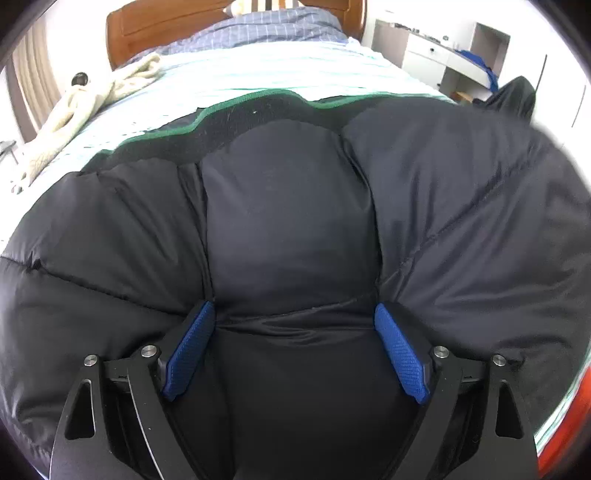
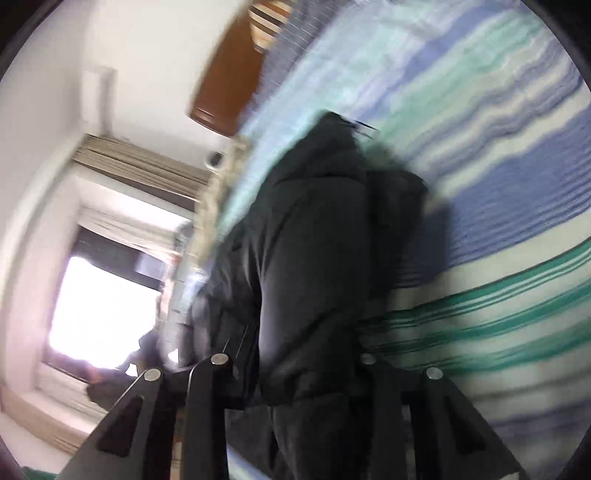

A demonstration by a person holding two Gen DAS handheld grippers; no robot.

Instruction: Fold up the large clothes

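cream blanket (image 1: 92, 99) beside black jacket (image 1: 295, 221) on bed (image 1: 258, 74).

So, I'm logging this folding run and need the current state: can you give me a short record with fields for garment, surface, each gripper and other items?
garment: black puffer jacket, spread on the bed
surface: bed with striped cover, wooden headboard
left gripper: jaws wide, blue pads pressed into the jacket either side of a puffy panel
right gripper: closed on jacket fabric, view blurred
other items: cream blanket at the bed's edge
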